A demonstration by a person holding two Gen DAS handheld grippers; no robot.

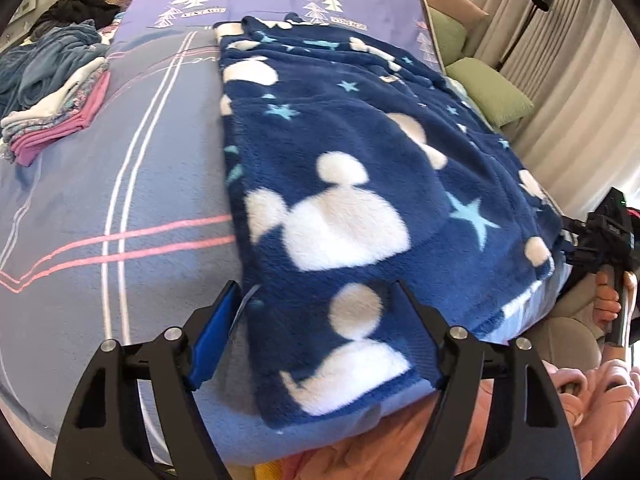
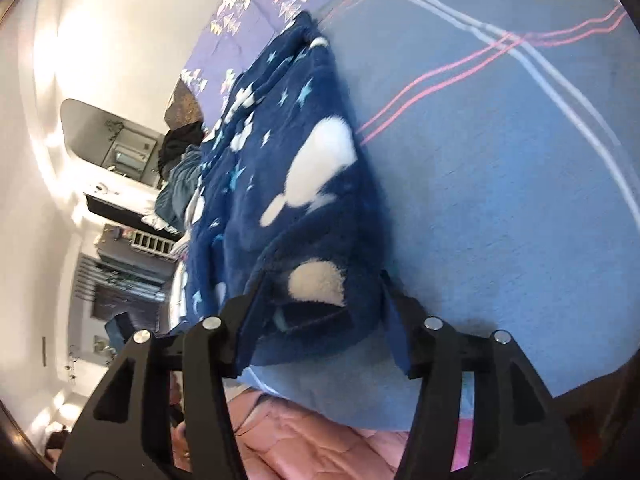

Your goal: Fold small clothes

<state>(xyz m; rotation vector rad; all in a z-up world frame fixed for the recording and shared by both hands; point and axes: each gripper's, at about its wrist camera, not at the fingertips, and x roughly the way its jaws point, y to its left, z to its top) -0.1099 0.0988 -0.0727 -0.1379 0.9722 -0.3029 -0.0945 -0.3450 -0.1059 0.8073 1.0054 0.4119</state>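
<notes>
Left wrist view, garment: the navy fleece garment (image 1: pixel 360 184) with white mouse-head shapes and stars lies spread along the bed (image 1: pixel 120 208), its near hem at the bed's front edge.
Left wrist view, left hand-held gripper (image 1: pixel 316 316): jaws stand wide, astride the near hem corner; the pads do not visibly press the fleece.
Left wrist view, surroundings: a stack of folded clothes (image 1: pixel 56 120) sits well apart at far left; green cushions (image 1: pixel 492 92) lie beyond the right side; the other tool appears at the right edge.
Right wrist view, garment: the same fleece (image 2: pixel 304 184) runs away from the camera, the picture rolled sideways.
Right wrist view, right hand-held gripper (image 2: pixel 320 312): jaws partly apart around the other near corner, which bunches between them; I judge it not clamped.
Step in hand: likely seizing both near corners for a fold toward the far end.
Doing it well: close on the hem alone, not the bedsheet beneath; catch every layer of the thick pile; lift both corners evenly so the fold lands square.
Risk: the plush may slip from a shallow bite.
</notes>
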